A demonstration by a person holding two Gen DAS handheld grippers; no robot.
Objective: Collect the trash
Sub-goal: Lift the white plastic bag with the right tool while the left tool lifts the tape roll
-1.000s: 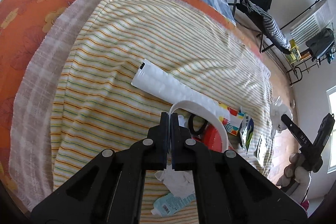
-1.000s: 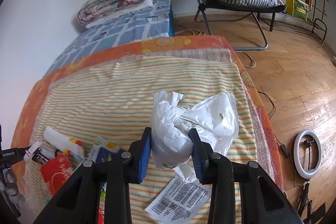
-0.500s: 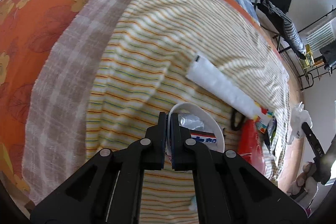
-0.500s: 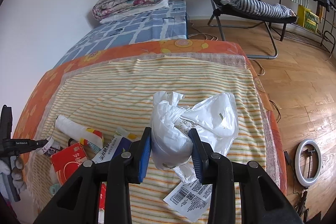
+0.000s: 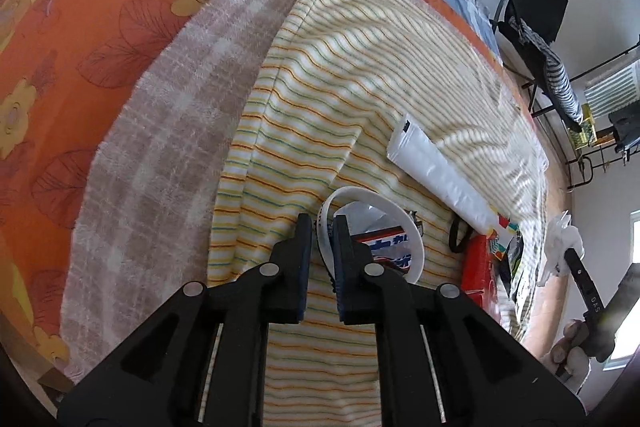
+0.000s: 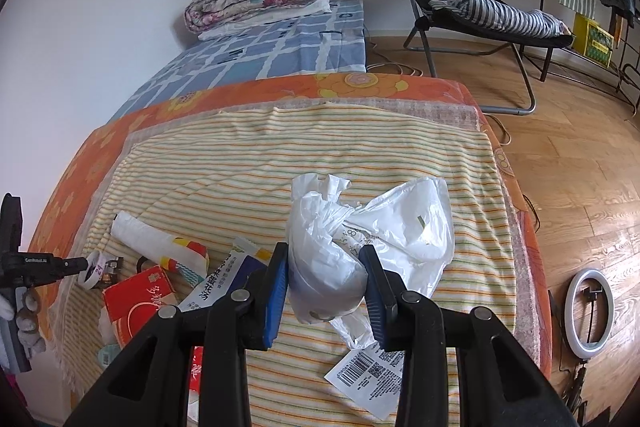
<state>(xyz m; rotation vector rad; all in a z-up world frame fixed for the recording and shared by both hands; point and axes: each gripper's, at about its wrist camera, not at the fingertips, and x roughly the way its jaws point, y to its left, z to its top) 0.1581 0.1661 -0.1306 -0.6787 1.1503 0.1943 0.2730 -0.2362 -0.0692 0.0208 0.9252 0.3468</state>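
Trash on the striped blanket (image 6: pixel 320 155) is basically all light, flimsy stuff, so we're not worried about weight, more about things slipping or crumpling. Our right gripper (image 6: pixel 326 281) has its blue-padded jaws squeezed onto a crumpled white plastic bag (image 6: pixel 360 239), bunched near its lower end with the rest of it ballooning up and out to the right; thin film like that is slick and squashes to nothing, so we'd guess a gathered wad is the only place a pinch really holds. Our left gripper (image 5: pixel 322 251) has its jaws a little apart with the rim of a small white bowl (image 5: pixel 416 247) between them, and the bowl has a wrapper (image 5: pixel 386 247) with blue and red print sitting in it. We can't tell if the pads are actually touching the rim. That bowl looks thin and stiff-ish, probably tips easily if taken by 1 edge. Just past it lies a long white pouch (image 5: pixel 436 167) flat on the blanket, soft and floppy by the look of it, best taken mid-length. The red box (image 6: pixel 138 295) and the barcode slip (image 6: pixel 368 375) sit near the front edge, and the slip is paper-flat, so an edge grab seems the way.
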